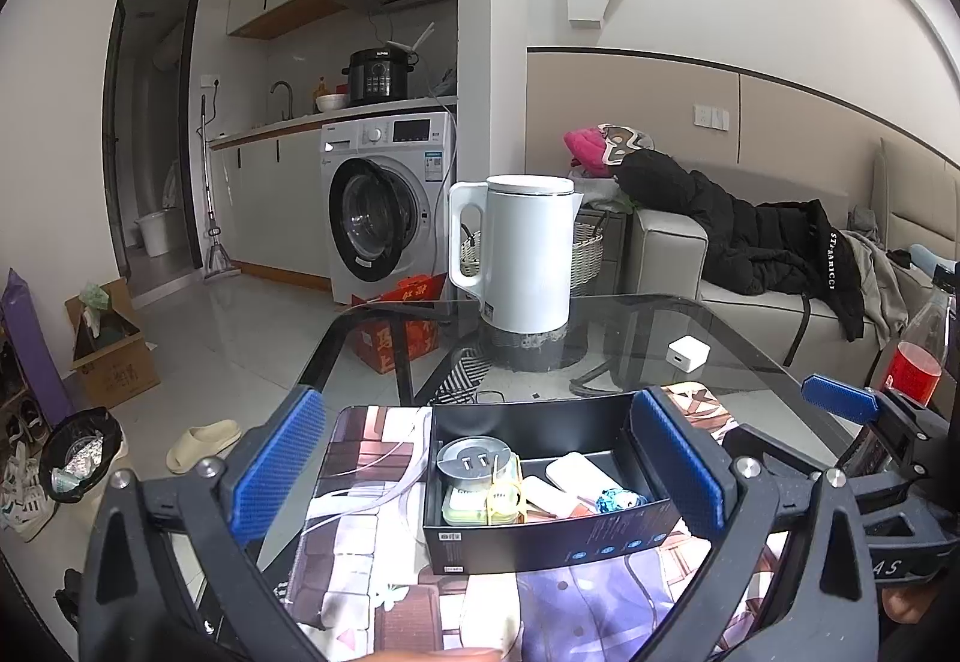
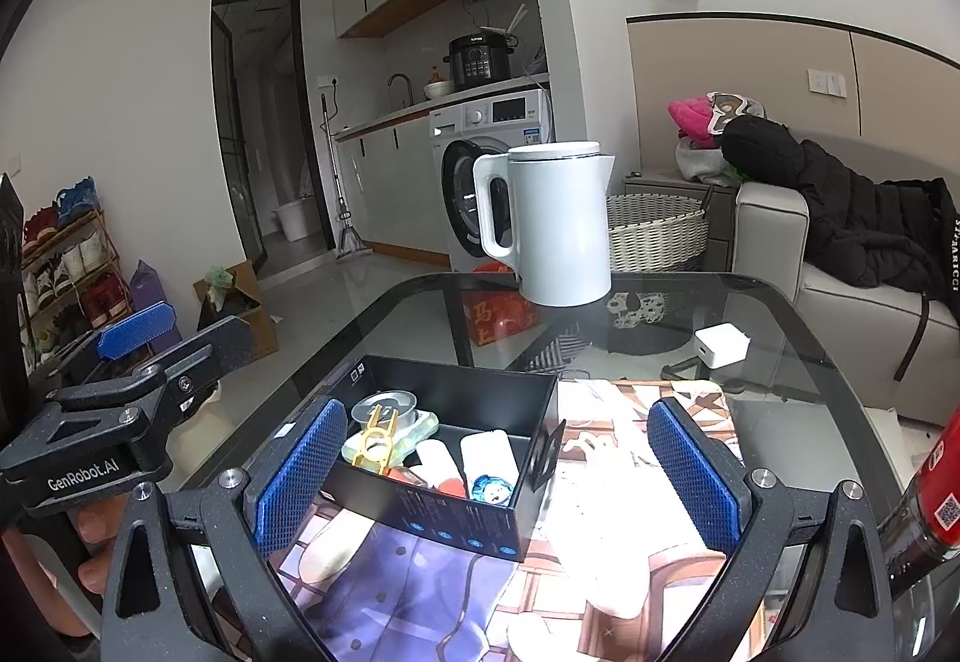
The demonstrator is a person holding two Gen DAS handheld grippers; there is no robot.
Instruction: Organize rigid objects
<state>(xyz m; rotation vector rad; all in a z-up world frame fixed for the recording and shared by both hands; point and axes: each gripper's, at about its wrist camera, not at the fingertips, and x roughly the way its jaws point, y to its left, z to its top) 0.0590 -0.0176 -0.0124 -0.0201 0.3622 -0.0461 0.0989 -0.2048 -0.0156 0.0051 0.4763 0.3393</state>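
A black open box [image 1: 540, 542] [image 2: 456, 524] stands on a printed mat [image 1: 372, 482] [image 2: 600, 482] on the glass table. Inside lie a round metal tin [image 1: 471, 461] [image 2: 384, 404], a yellow clip [image 1: 504, 494] [image 2: 375, 440], white blocks [image 1: 579, 473] [image 2: 489, 452] and a small blue figure [image 1: 615, 500] [image 2: 492, 488]. My left gripper [image 1: 480, 470] is open and empty, its pads either side of the box. My right gripper [image 2: 495, 476] is open and empty, hovering over the box's right end. A white charger cube [image 1: 687, 353] [image 2: 720, 344] sits apart on the glass.
A white kettle [image 1: 519, 254] [image 2: 552, 224] stands at the far side of the table. A bottle with red liquid [image 1: 918, 356] [image 2: 936, 482] stands at the right edge. A sofa with a black jacket [image 1: 750, 230] is behind; a washing machine [image 1: 384, 200] and boxes are on the floor beyond.
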